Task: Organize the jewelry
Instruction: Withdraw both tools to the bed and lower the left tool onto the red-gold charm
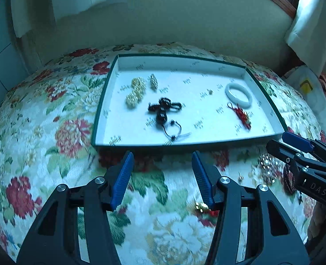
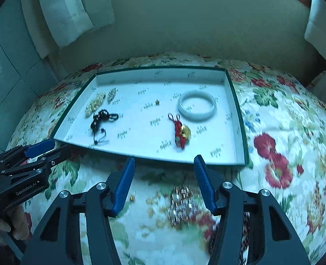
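Note:
A green-rimmed white tray (image 1: 280, 119) (image 2: 240, 121) lies on the floral cloth. In it are pearl pieces (image 1: 136, 91) (image 2: 95, 103), a black bead bracelet (image 1: 164, 108) (image 2: 103, 118), a white bangle (image 1: 239, 91) (image 2: 197, 107) and a red tassel charm (image 1: 242, 116) (image 2: 180, 132). My left gripper (image 1: 162, 153) (image 2: 52, 152) hovers open just before the tray's near rim, nothing between its fingers. My right gripper (image 2: 164, 158) (image 1: 277, 142) is open too, above a sparkly bracelet (image 2: 182, 205) (image 1: 266, 167) that rests on the cloth.
A small gold piece (image 1: 200, 206) (image 2: 132, 197) and a tiny pin (image 1: 240, 175) lie loose on the cloth in front of the tray. A hand (image 2: 6, 225) holds the left gripper. A wall and curtains stand behind the table.

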`<state>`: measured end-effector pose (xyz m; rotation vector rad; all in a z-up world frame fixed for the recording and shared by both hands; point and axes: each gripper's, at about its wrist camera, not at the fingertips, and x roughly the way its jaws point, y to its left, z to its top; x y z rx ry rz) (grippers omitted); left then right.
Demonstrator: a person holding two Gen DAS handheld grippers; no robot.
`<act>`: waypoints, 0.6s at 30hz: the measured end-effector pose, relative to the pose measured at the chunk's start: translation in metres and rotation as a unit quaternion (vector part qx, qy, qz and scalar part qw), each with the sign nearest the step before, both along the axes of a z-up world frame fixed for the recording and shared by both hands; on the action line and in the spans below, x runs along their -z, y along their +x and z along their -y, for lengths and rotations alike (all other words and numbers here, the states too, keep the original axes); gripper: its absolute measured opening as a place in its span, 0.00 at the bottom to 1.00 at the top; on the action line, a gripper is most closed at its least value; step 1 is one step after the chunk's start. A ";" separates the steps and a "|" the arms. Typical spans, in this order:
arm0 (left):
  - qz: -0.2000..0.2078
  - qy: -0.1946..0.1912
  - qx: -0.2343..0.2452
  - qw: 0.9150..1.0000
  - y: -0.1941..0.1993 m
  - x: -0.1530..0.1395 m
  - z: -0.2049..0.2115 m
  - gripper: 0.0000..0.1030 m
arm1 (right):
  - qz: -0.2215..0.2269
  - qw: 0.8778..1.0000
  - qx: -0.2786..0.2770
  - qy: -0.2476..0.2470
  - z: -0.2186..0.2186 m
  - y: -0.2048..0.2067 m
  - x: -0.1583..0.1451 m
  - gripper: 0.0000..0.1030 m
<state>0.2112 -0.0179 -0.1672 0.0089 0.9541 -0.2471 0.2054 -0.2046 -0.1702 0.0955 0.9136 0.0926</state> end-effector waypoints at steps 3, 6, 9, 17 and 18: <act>-0.005 0.002 0.008 1.000 -0.013 0.003 0.006 0.53 | -0.010 1.000 0.005 -0.001 0.005 -0.016 0.006 0.53; -0.007 0.003 0.015 1.000 -0.024 0.005 0.012 0.53 | -0.020 1.000 0.010 0.004 0.010 -0.030 0.012 0.50; -0.013 0.005 0.021 1.000 -0.035 0.009 0.017 0.53 | -0.030 0.999 0.014 0.007 0.014 -0.041 0.018 0.49; -0.027 0.007 0.028 0.999 -0.050 0.018 0.028 0.53 | -0.032 0.999 0.028 0.005 0.027 -0.057 0.020 0.46; -0.027 0.007 0.029 0.999 -0.051 0.018 0.030 0.53 | -0.032 0.999 0.031 0.008 0.030 -0.058 0.020 0.46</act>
